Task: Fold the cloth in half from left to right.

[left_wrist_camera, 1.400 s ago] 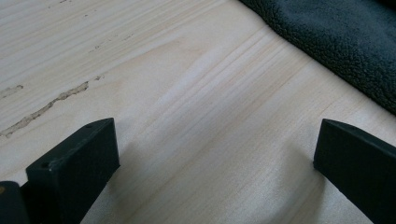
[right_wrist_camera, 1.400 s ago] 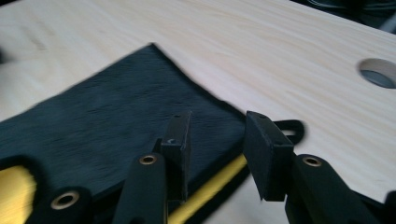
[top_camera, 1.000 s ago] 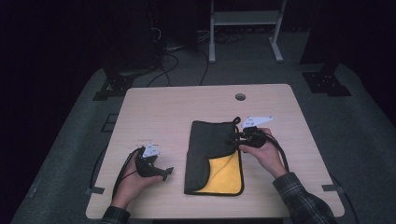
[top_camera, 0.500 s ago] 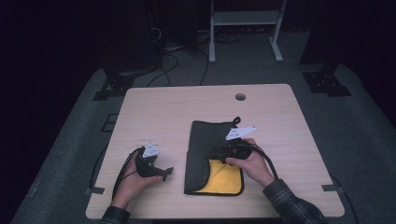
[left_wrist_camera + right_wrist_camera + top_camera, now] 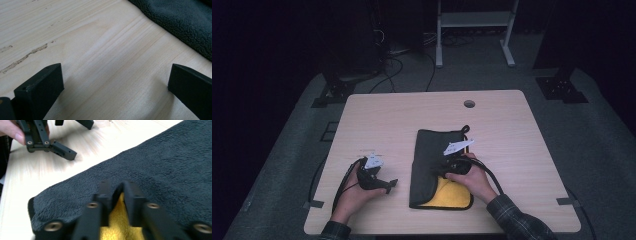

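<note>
We see a cloth (image 5: 430, 155) lying on the table (image 5: 512, 135), a little toward 5 o'clock from the table's middle in the high view. It is dark grey and fleecy on the upper face and bright yellow on the other face; the yellow shows as a patch at the cloth's 5 o'clock corner, where the dark layer is turned back. A small black loop (image 5: 465, 129) sticks out at its 1 o'clock corner. The cloth lies long from 12 to 6 o'clock, with its dark layer covering most of it.

Our right gripper (image 5: 443, 168) rests on the cloth at about its 4 o'clock part, held in our right hand (image 5: 473, 177). In the right gripper view the right gripper (image 5: 117, 192) has its jaws drawn close together, pinching a fold of the dark layer's edge, with yellow visible just under them.

Our left gripper (image 5: 388, 186) sits on bare wood at 9 o'clock of the cloth, near it but apart, held in our left hand (image 5: 354, 192). In the left gripper view the left gripper (image 5: 115, 85) has its jaws spread wide over the bare table, gripping nothing, with the cloth's dark edge at 1 o'clock beyond them.
</note>
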`<state>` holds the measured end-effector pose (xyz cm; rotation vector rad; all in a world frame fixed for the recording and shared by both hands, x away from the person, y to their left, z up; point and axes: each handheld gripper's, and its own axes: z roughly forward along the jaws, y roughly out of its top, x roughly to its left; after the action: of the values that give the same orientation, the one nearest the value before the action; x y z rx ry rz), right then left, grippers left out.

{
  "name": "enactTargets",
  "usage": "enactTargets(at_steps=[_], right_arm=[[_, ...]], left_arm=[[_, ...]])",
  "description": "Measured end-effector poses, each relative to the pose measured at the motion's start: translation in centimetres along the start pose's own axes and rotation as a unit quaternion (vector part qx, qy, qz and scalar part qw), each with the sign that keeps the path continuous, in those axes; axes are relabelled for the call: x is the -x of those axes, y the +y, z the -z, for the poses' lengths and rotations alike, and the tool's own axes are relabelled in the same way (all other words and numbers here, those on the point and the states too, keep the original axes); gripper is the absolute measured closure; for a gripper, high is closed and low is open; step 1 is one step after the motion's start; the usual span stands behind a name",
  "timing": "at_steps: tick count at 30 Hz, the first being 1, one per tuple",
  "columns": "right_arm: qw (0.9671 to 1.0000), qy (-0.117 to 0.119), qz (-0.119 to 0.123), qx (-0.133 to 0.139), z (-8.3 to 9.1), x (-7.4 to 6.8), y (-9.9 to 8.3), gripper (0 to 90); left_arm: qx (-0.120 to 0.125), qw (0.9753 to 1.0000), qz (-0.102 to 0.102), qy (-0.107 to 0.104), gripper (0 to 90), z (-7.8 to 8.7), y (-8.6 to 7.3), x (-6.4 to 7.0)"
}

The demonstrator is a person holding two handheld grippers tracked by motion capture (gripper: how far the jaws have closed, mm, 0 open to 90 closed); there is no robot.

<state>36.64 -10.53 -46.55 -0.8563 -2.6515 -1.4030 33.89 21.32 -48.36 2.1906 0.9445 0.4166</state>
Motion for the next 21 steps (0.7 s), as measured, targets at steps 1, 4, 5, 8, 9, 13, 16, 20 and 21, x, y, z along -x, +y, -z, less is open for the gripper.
enactTargets(at_steps=[1, 4, 5, 8, 9, 13, 16, 20, 21], right_arm=[[1.0, 0.004, -0.001, 0.001, 0.1, 0.0, 0.0, 82.9], [1.0, 0.009, 0.001, 0.003, 0.5, -0.2, 0.0, 85.6], [0.9999, 0.01, 0.003, 0.003, 0.6, -0.3, 0.0, 85.7], [0.9999, 0.009, 0.005, 0.008, 1.5, -0.6, 0.0, 85.9], [0.9999, 0.008, 0.006, 0.009, 1.8, -0.7, -0.1, 85.9], [0.9999, 0.003, 0.008, 0.013, 3.4, -1.3, -0.7, 85.9], [0.9998, -0.004, 0.011, 0.015, 4.8, -1.9, -1.4, 86.0], [0.9997, -0.008, 0.004, 0.023, 6.4, -2.6, -2.4, 86.0], [0.9996, -0.009, 0.006, 0.026, 6.8, -2.9, -2.6, 86.0]], left_arm=[[0.0, 1.0, 0.0, 0.0, 0.0, 0.0, 0.0, 0.0], [0.0, 1.0, 0.0, 0.0, 0.0, 0.0, 0.0, 0.0], [0.0, 1.0, 0.0, 0.0, 0.0, 0.0, 0.0, 0.0], [0.0, 1.0, 0.0, 0.0, 0.0, 0.0, 0.0, 0.0], [0.0, 1.0, 0.0, 0.0, 0.0, 0.0, 0.0, 0.0], [0.0, 1.0, 0.0, 0.0, 0.0, 0.0, 0.0, 0.0], [0.0, 1.0, 0.0, 0.0, 0.0, 0.0, 0.0, 0.0], [0.0, 1.0, 0.0, 0.0, 0.0, 0.0, 0.0, 0.0], [0.0, 1.0, 0.0, 0.0, 0.0, 0.0, 0.0, 0.0]])
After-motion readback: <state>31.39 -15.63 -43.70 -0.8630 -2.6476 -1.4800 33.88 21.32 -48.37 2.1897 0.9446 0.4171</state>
